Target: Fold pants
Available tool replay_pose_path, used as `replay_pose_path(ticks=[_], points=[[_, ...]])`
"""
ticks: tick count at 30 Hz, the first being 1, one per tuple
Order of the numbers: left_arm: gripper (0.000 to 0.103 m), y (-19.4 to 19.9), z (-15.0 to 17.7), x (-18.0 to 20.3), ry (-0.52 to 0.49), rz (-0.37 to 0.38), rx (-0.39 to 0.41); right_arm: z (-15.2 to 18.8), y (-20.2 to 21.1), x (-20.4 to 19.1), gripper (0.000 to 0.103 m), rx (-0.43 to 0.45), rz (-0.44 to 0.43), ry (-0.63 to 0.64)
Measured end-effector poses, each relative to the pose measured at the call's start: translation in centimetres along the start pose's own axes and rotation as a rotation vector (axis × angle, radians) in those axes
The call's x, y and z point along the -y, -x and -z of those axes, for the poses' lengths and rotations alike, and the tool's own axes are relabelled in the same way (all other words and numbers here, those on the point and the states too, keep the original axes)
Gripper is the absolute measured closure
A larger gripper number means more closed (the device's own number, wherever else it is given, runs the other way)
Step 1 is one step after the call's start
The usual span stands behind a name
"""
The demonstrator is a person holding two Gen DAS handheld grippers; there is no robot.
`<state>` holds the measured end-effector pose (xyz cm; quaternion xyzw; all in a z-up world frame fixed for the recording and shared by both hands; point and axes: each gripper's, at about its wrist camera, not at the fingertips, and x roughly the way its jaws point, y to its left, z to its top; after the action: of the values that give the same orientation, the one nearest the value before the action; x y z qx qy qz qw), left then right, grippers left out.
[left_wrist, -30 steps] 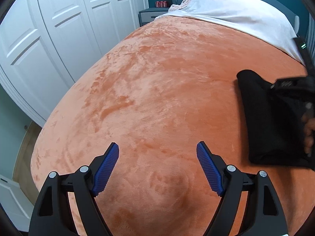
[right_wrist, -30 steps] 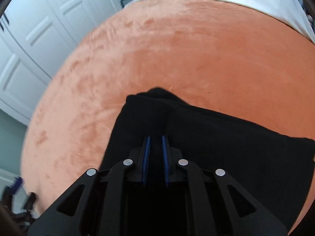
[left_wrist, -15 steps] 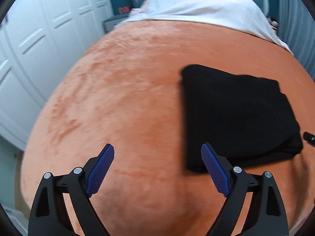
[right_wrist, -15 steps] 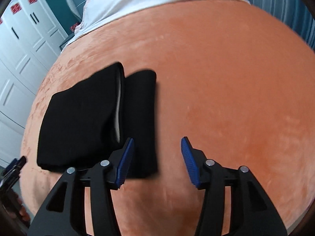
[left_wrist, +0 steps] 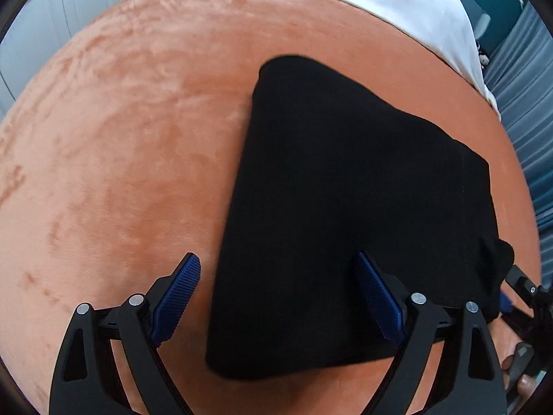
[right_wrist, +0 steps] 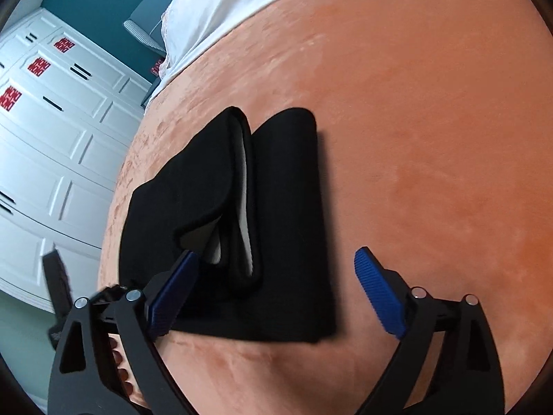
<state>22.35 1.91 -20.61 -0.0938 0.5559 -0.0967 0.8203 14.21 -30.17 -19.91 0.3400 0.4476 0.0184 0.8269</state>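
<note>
The black pants (left_wrist: 345,214) lie folded in a thick rectangle on the orange plush bedspread (left_wrist: 131,145). My left gripper (left_wrist: 276,297) is open, its blue pads straddling the near left edge of the pants from above. In the right wrist view the pants (right_wrist: 287,214) show stacked folded layers with a white lining along the open side. My right gripper (right_wrist: 276,294) is open over the near right end of the pants, holding nothing. The right gripper also shows at the left wrist view's lower right edge (left_wrist: 522,297).
A white sheet and pillow (left_wrist: 397,3) lie at the head of the bed. White wardrobe doors (right_wrist: 52,145) stand along the left side. Blue-grey curtains (left_wrist: 528,110) hang at the right. The bed edge (left_wrist: 20,346) runs close at the near side.
My right gripper has let go of the pants, opened and drawn back to their near right end. My left gripper has swung right over the pants' near left edge.
</note>
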Motion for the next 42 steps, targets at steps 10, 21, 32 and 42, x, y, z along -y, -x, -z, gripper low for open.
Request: replay_pose_path(ticks=[10, 21, 32, 42], points=[[0.082, 2.9, 0.4, 0.7, -0.019, 0.12, -0.036, 0.5, -0.3, -2.5, 0.072, -0.06, -0.12, 0.018], [0.061, 8.9, 11.0, -1.0, -0.077, 0.071, -0.133, 9.6, 6.2, 0.6, 0.042, -0.229, -0.104, 0.035], [0.02, 16.3, 11.2, 1.6, -0.231, -0.493, 0.278, 7.2, 11.7, -5.3, 0.029, 0.005, 0.091, 0.222], [0.017, 17.3, 13.4, 2.4, -0.314, -0.568, 0.289, 9.8, 2.8, -7.5, 0.079, -0.112, 0.213, 0.331]])
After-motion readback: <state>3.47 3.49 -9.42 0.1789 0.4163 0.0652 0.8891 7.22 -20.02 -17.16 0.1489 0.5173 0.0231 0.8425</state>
